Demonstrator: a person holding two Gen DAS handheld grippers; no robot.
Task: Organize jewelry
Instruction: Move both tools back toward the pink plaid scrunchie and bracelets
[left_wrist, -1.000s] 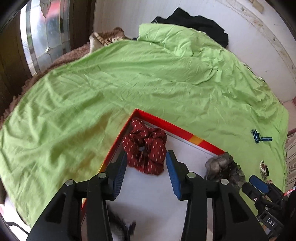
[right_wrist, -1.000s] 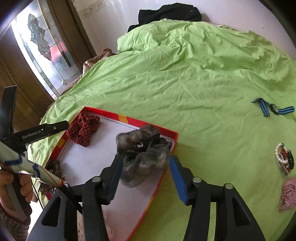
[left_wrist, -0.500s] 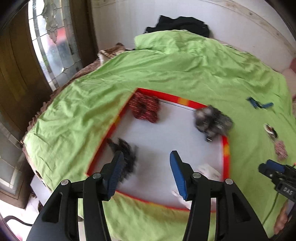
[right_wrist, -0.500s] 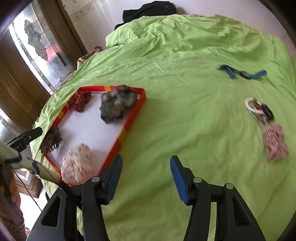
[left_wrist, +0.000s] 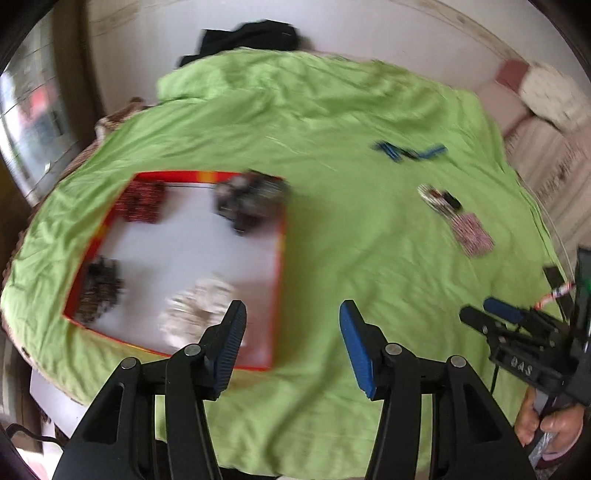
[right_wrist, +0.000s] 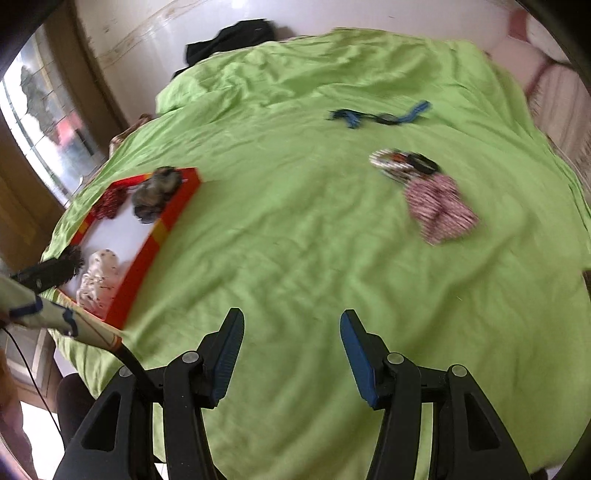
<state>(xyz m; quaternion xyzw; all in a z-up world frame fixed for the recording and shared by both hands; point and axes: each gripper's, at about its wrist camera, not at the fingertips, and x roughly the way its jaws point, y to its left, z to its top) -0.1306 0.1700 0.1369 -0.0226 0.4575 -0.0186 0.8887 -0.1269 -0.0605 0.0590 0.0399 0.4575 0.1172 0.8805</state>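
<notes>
A: Far left on the green sheet (left_wrist: 332, 258): red-rimmed tray (left_wrist: 279, 258), four scrunchies inside. Dark red one (left_wrist: 142, 202) back-left corner, grey one (left_wrist: 251, 205) back-right against the rim, dark one (left_wrist: 99, 291) front-left, cream one (left_wrist: 199, 308) front.

B: Grippers?

A: Left gripper (left_wrist: 291, 332) sits over the tray's front-right corner, jaws spread, nothing between them. Right gripper (right_wrist: 291, 343) is over bare sheet, jaws also spread and empty.

B: What's left out?

A: Moving right: blue strap piece (right_wrist: 380, 116) far back, a beaded bit with a black clip (right_wrist: 404, 164) nearer, and a pink patterned scrunchie (right_wrist: 439, 208) touching it on the near side. All well apart from the tray.

B: So the right one fetches next?

A: My guess. The pink scrunchie is the closest target.

B: Tips?

A: Come down on the pink fabric's middle and straddle the bunch. Keep clear of the beaded piece at its back edge, or it drags along. Don't pinch the sheet underneath; it's wrinkled and loose. Frames are motion-blurred, so settle before closing.
</notes>
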